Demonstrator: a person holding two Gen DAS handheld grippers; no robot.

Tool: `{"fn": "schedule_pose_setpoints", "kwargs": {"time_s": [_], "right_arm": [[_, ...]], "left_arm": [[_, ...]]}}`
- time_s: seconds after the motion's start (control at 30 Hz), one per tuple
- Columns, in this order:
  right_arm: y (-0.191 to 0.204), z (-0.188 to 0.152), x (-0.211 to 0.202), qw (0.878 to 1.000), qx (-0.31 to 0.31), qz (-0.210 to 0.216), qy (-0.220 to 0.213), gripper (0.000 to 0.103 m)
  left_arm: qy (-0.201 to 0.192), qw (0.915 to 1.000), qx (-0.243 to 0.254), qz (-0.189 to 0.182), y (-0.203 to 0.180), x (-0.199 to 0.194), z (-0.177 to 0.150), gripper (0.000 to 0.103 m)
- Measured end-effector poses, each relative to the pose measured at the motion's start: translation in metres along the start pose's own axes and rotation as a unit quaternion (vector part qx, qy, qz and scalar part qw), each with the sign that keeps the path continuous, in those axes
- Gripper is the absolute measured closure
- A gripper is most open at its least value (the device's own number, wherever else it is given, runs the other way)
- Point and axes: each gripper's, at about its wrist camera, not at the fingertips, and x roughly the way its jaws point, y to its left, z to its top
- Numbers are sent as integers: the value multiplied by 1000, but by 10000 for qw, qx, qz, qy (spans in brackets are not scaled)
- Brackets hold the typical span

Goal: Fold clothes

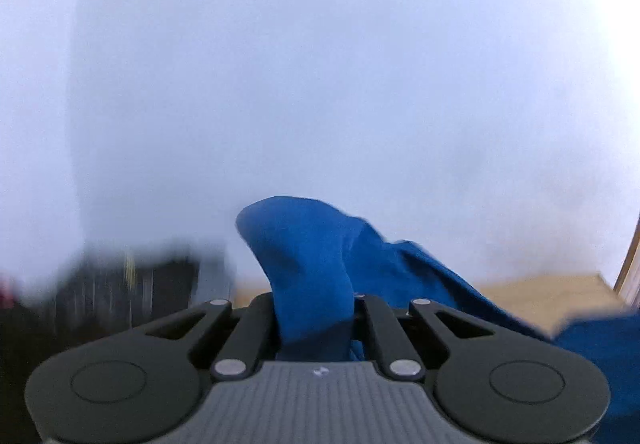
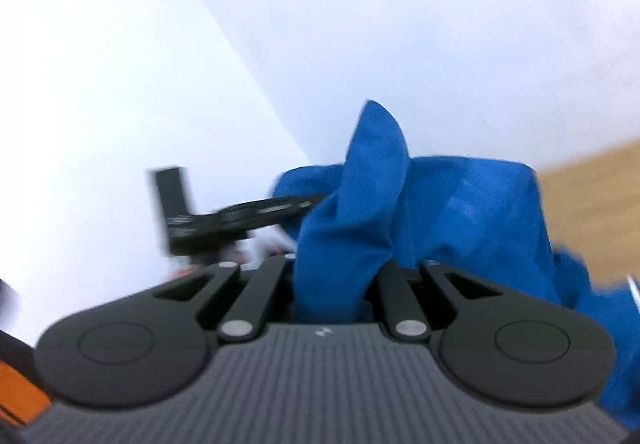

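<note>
1. Left tool (image 1: 314, 308): the jaws are closed on a fold of the blue cloth (image 1: 308, 264). The fold stands up out of the gap between the two black linkage arms and rises above the tool body.
2. From the left tool, the blue cloth runs off to the right and downward, passing out of the lower right of the left wrist view.
3. Right tool (image 2: 336, 284): the jaws are closed on a bunched part of the same blue cloth (image 2: 360, 203). A peak of fabric rises above the grip, and a wider mass of cloth spreads to the right of the tool and drops away at the right edge.
4. In the right wrist view, the left tool (image 2: 240, 217) shows as a blurred black shape to the left of the cloth, its tip meeting the fabric. The cloth therefore hangs between the two tools, clear of any surface at both grip points.
5. Tabletop (image 1: 540, 292): a light wooden surface shows behind and below the cloth at the lower right of the left wrist view, and in the right wrist view (image 2: 592, 195) at the right edge.
6. Wall (image 1: 320, 63): a plain pale surface fills the upper part of both views.
7. Both views are blurred; dark shapes at the lower left of the left wrist view cannot be identified.
</note>
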Motion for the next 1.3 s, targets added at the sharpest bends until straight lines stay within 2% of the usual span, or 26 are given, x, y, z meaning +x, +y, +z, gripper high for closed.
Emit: {"fn": "schedule_pose_setpoints", "kwargs": {"time_s": [0.07,0.1,0.2,0.27,0.3,0.33,0.4,0.47,0.53,0.57,0.6,0.67,0.73,0.77,0.8,0.83,0.9,0.93,1.0,1.07,1.1,1.17,1.23,1.27,1.3], "right_arm": [[5,18,-39,9988,-4,177,-447,94],[5,24,-56,9981,-63,87,-612,94],[-10,29,-108,9917,-183,-689,-1067,94],[-36,29,-145,9820,1,-1408,-1255,94],[-52,28,-162,9747,114,-1802,-1317,94],[-69,27,-180,9638,137,-2298,-1342,94],[-104,24,-215,9351,155,-3285,-1321,94],[-148,21,-237,8984,16,-4308,-849,91],[-197,13,-255,8549,74,-5185,-153,87],[-219,8,-264,8320,146,-5543,142,87],[-238,5,-274,8114,227,-5828,377,87],[-259,1,-294,7964,427,-6015,469,86],[-263,3,-304,8059,418,-5894,370,70],[-263,5,-309,8112,333,-5824,397,66],[-262,8,-312,8174,209,-5740,444,57],[-259,13,-310,8257,-23,-5615,550,47],[-255,19,-293,8395,-505,-5349,803,33],[-254,21,-282,8451,-751,-5209,942,30],[-253,24,-260,8511,-1183,-4981,1166,32],[-252,31,-244,8566,-1543,-4764,1247,32],[-253,38,-234,8645,-1560,-4616,1233,32],[-257,53,-213,8810,-1570,-4292,1219,32],[-262,59,-179,9018,-1431,-3816,1433,32],[-262,61,-163,9090,-1353,-3607,1592,32],[-265,60,-151,9104,-1209,-3517,1812,32]], "left_arm": [[-233,9987,237,-375,-41,6,43,97],[-269,9970,346,-636,-69,15,60,97],[-87,9893,669,-1292,-167,58,72,95],[205,9807,802,-1770,-234,96,57,91],[405,9751,843,-2011,-269,117,44,85],[604,9703,861,-2180,-303,135,30,78],[985,9617,929,-2383,-356,160,2,72],[1344,9523,997,-2552,-400,176,-30,71],[1513,9472,1027,-2634,-418,175,-56,63],[1546,9462,1034,-2648,-421,172,-66,60],[1545,9479,1022,-2592,-416,165,-75,52],[1546,9535,980,-2393,-397,147,-92,44],[1670,9600,901,-2059,-367,122,-111,40],[1796,9625,813,-1866,-348,110,-125,39],[1970,9640,702,-1640,-326,99,-141,36],[2155,9644,594,-1410,-306,89,-154,35],[2529,9624,382,-920,-266,69,-181,35],[2724,9597,283,-638,-248,59,-194,34],[3097,9508,48,-70,-210,40,-220,34],[3320,9423,-261,350,-172,37,-236,34],[3367,9393,-438,501,-154,37,-242,34],[3330,9380,-723,633,-125,37,-252,33],[3319,9364,-917,678,-110,52,-258,30],[3341,9346,-1008,694,-104,60,-258,30],[3418,9308,-1107,674,-97,68,-259,30]]}}
